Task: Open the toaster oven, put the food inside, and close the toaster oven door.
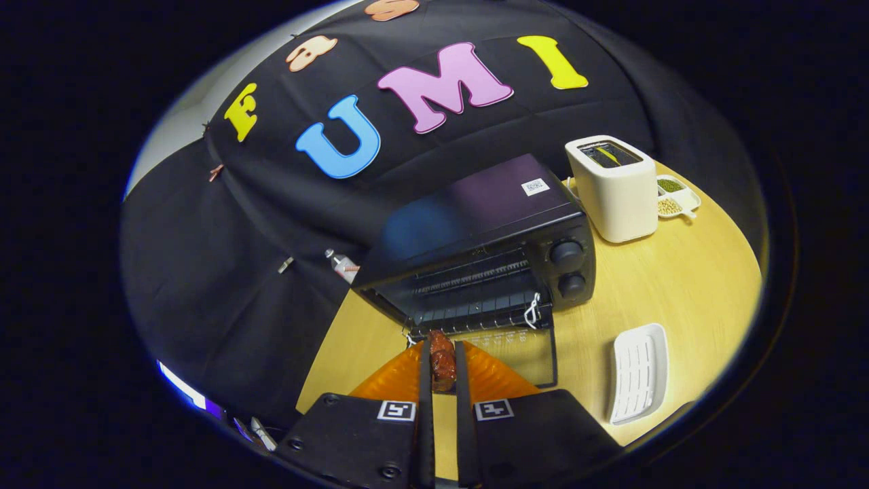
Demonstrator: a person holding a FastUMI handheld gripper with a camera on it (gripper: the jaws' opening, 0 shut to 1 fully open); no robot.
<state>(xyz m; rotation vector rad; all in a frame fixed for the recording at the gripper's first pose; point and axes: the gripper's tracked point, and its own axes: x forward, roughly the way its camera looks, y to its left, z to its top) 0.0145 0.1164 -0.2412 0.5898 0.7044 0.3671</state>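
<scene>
One piece of browned food [442,363], pinched between both fingers of the hand-held gripper [442,380], held over an orange plate [400,380] just short of the open toaster oven [489,251]. Likely light, somewhat soft and greasy: grip mid-body, gently. Door [523,353] lies flat ahead; rack mouth wide, door edge and white tie [533,309] to clear. Rightward: white toaster [614,197], white tray [638,373], open table [686,285].
</scene>
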